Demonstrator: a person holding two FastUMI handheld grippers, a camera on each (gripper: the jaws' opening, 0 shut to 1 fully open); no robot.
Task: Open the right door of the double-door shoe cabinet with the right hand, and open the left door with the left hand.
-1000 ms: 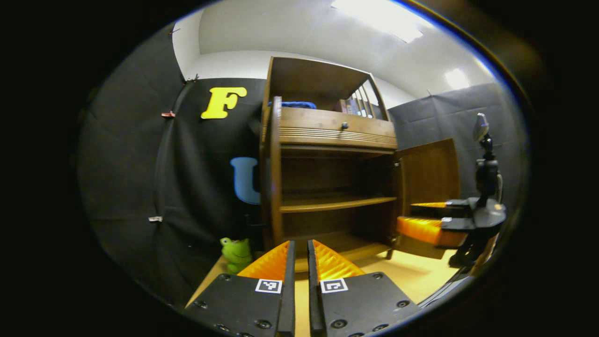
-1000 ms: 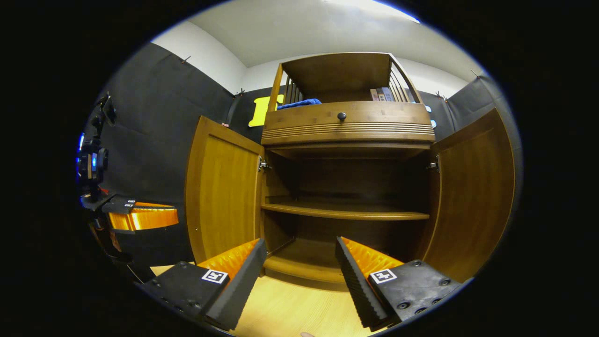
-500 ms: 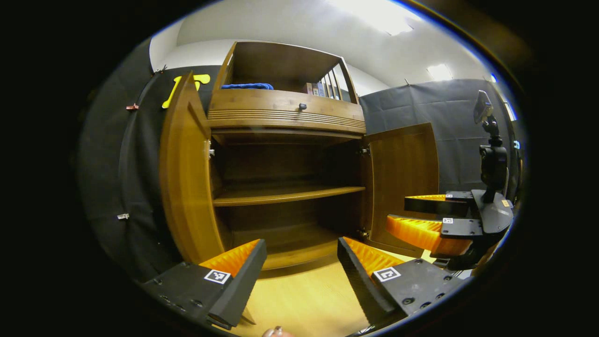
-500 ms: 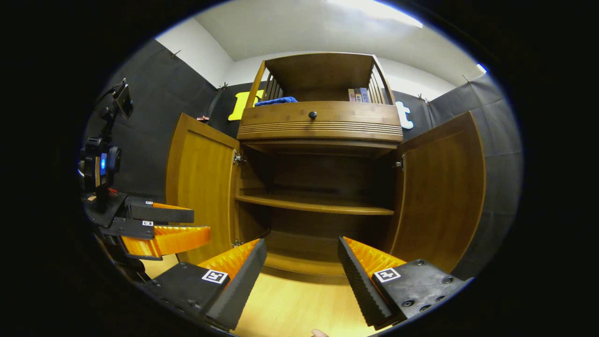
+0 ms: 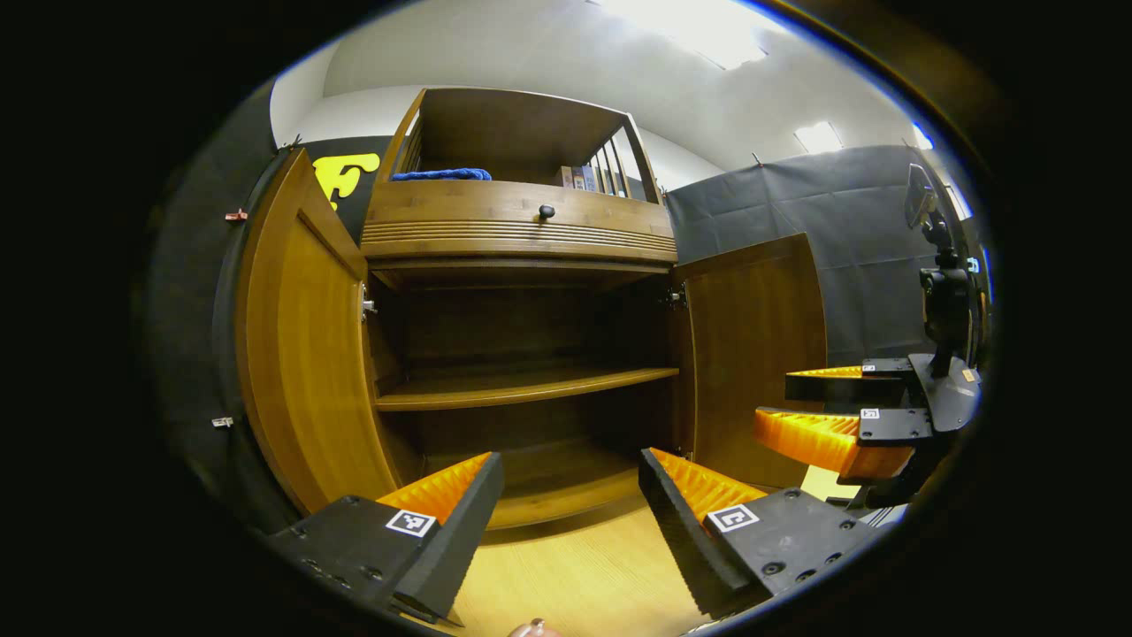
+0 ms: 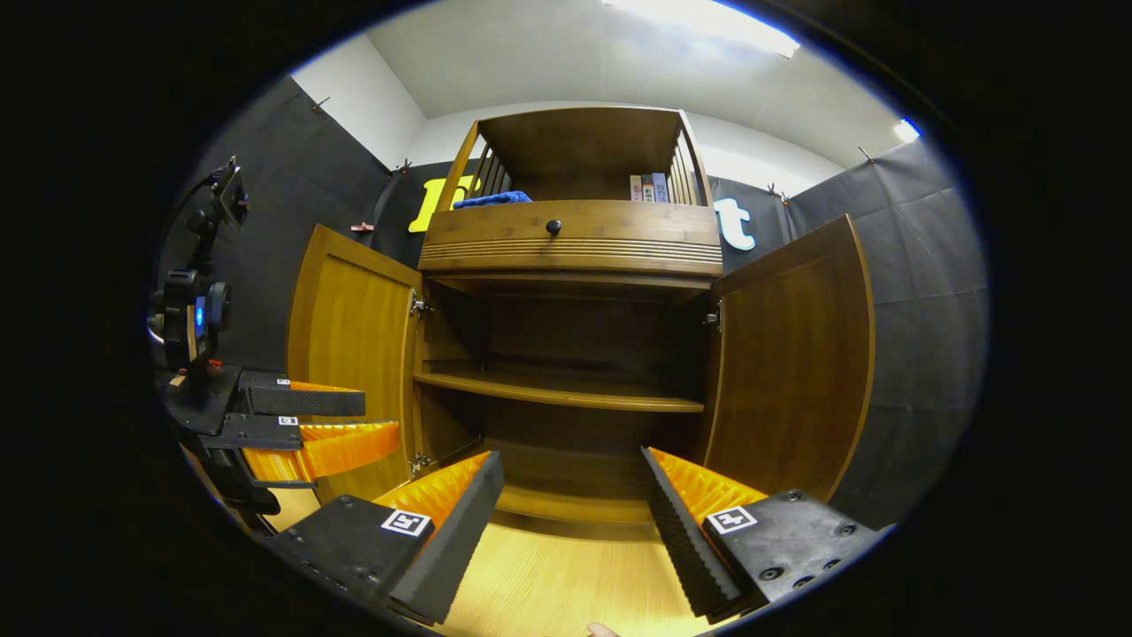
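Observation:
The wooden shoe cabinet (image 5: 522, 234) (image 6: 570, 239) stands in front of me with both doors swung wide. Its left door (image 5: 301, 354) (image 6: 354, 354) and right door (image 5: 752, 345) (image 6: 791, 354) stand out to the sides, baring a shelf (image 5: 522, 389) (image 6: 557, 389) with nothing on it. My left gripper (image 5: 570, 469) is open, a short way in front of the cabinet's base, and holds nothing. My right gripper (image 6: 570, 469) is open too, facing the cabinet's middle. In the left gripper view the right gripper (image 5: 818, 416) hovers open at the right; in the right gripper view the left gripper (image 6: 327, 423) hovers open at the left.
The cabinet stands on a light wooden floor (image 5: 575, 575) (image 6: 548, 584). A drawer with a dark knob (image 5: 546, 211) (image 6: 554, 227) sits above the doors. On the cabinet's top shelf lie a blue cloth (image 5: 439, 174) (image 6: 492, 199) and some books (image 6: 648, 187). Black cloth walls (image 5: 875, 257) close in both sides.
My left gripper has opened from shut and let go of the left door, then swung round to face the cabinet. The right gripper drifted slightly right. Both doors stay open.

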